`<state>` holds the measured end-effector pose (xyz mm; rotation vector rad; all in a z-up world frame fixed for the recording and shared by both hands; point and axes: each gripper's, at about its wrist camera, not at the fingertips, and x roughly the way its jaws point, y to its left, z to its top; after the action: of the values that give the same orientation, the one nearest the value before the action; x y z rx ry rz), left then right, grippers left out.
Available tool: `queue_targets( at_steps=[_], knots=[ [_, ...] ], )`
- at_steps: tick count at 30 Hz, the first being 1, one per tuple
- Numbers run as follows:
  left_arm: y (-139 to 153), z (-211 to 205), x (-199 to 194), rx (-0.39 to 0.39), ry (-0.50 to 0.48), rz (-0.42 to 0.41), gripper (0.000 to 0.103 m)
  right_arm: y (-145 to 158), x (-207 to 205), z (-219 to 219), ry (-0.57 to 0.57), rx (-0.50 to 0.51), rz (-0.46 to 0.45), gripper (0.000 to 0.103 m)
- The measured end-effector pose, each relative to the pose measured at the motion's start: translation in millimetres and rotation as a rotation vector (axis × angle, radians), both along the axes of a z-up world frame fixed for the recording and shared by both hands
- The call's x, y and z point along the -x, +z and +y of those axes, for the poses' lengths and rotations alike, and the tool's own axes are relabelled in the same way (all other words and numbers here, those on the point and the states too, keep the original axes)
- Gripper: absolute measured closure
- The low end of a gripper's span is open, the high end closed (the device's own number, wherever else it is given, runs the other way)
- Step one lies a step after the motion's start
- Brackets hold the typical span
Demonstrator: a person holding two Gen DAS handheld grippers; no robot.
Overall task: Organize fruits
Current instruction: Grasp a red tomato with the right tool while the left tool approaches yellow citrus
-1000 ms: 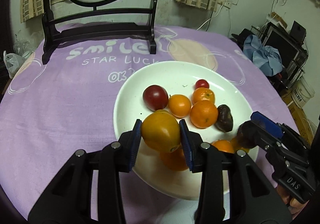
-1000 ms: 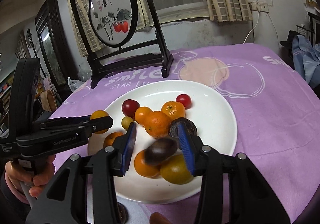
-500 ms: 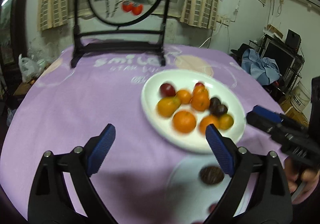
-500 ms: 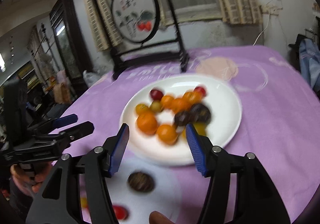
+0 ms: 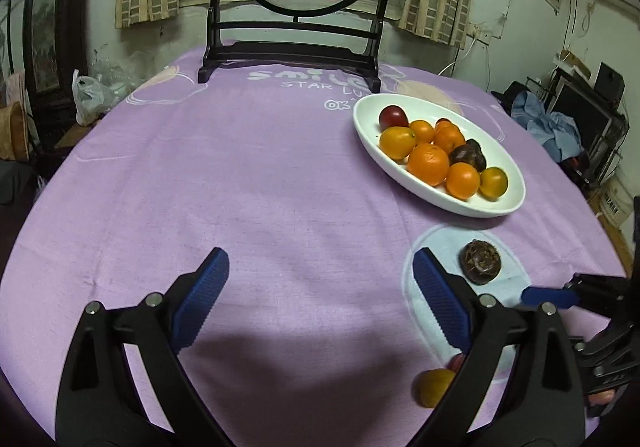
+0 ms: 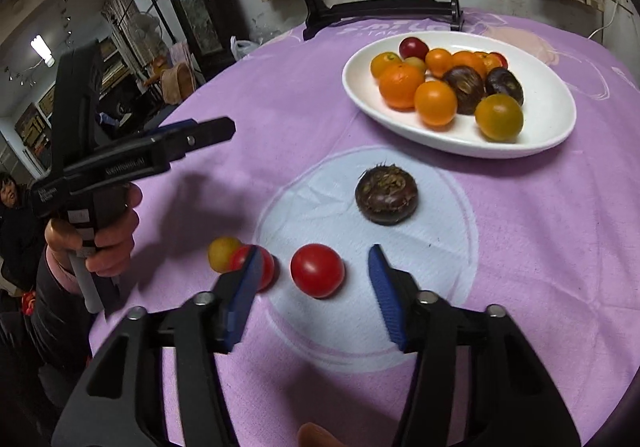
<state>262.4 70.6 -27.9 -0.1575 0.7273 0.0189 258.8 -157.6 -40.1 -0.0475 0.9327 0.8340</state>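
From the left wrist: the left gripper [image 5: 320,301] is seen spread wide and empty, held above bare purple cloth [image 5: 240,187]. The plate [image 5: 372,135] lies ahead and to the right of it, heaped with oranges and dark fruit. Nearer than the plate, a dark chestnut-like fruit [image 5: 480,261] sits alone on a pale circle printed on the cloth. A yellow fruit [image 5: 434,387] is glimpsed nearer still, partly hidden behind the gripper's frame. The right gripper [image 5: 550,295] is seen side-on at the edge, past the chestnut.

From the right wrist: the right gripper [image 6: 312,299] is parted wide too, nothing held. A red tomato [image 6: 317,270] lies between its fingertips, on the near side of the plate [image 6: 552,127]. A second tomato [image 6: 256,267] and a yellow one [image 6: 222,253] are touching, just left of it. The left gripper [image 6: 192,133] hangs further left, empty.

Sorting appears to be mid-way: a few fruits are out, most remain plated. A closing on the red tomato is judged likely next, with gentle pressure needed, since it would roll or bruise.
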Motion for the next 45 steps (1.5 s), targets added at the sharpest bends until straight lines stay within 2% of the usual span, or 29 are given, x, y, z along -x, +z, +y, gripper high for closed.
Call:
queue_targets(
  at_steps=[4,7,8,14,18,20,23,26,28,30,33,38,40,45],
  knots=[
    [2,-1,1,-0.009,0.004,-0.007,0.008,-5,0,5,-0.002,0.034,0.012,0.053],
    [2,-1,3,-0.003,0.001,-0.01,0.008,-8,-1,5,0.0,0.04,0.009,0.057],
    [2,-2,2,-0.002,0.001,-0.011,0.008,-9,-1,5,0.001,0.039,0.01,0.061],
    [4,-2,4,0.005,-0.008,-0.015,0.008,-15,-7,8,0.007,0.043,0.031,0.062],
    [4,-5,5,-0.009,-0.025,-0.016,0.008,-15,-9,6,0.01,0.025,0.035,0.072],
    [5,-5,8,-0.001,-0.06,-0.007,0.008,-13,-11,3,-0.006,0.015,0.033,0.072],
    [7,-11,25,0.025,-0.202,-0.023,0.011,-10,-16,-6,-0.048,-0.007,0.036,0.072],
    [7,-27,48,-0.046,-0.373,-0.036,0.024,-9,-18,-10,-0.058,-0.019,0.043,0.072],
    [4,-36,58,-0.064,-0.477,-0.016,0.038,-8,-16,-10,-0.055,-0.019,0.037,0.072],
    [-1,-43,63,-0.088,-0.548,0.007,0.046,-7,-15,-10,-0.056,-0.019,0.034,0.072],
    [-8,-49,65,-0.102,-0.595,0.032,0.049,-7,-17,-11,-0.068,-0.017,0.038,0.072],
    [-20,-55,59,-0.111,-0.614,0.078,0.056,-8,-16,-11,-0.075,-0.017,0.04,0.072],
    [-24,-56,54,-0.103,-0.623,0.112,0.064,-7,-15,-11,-0.076,-0.017,0.038,0.072],
    [-27,-59,48,-0.1,-0.644,0.124,0.065,-6,-16,-13,-0.084,-0.019,0.038,0.072]
  ],
)
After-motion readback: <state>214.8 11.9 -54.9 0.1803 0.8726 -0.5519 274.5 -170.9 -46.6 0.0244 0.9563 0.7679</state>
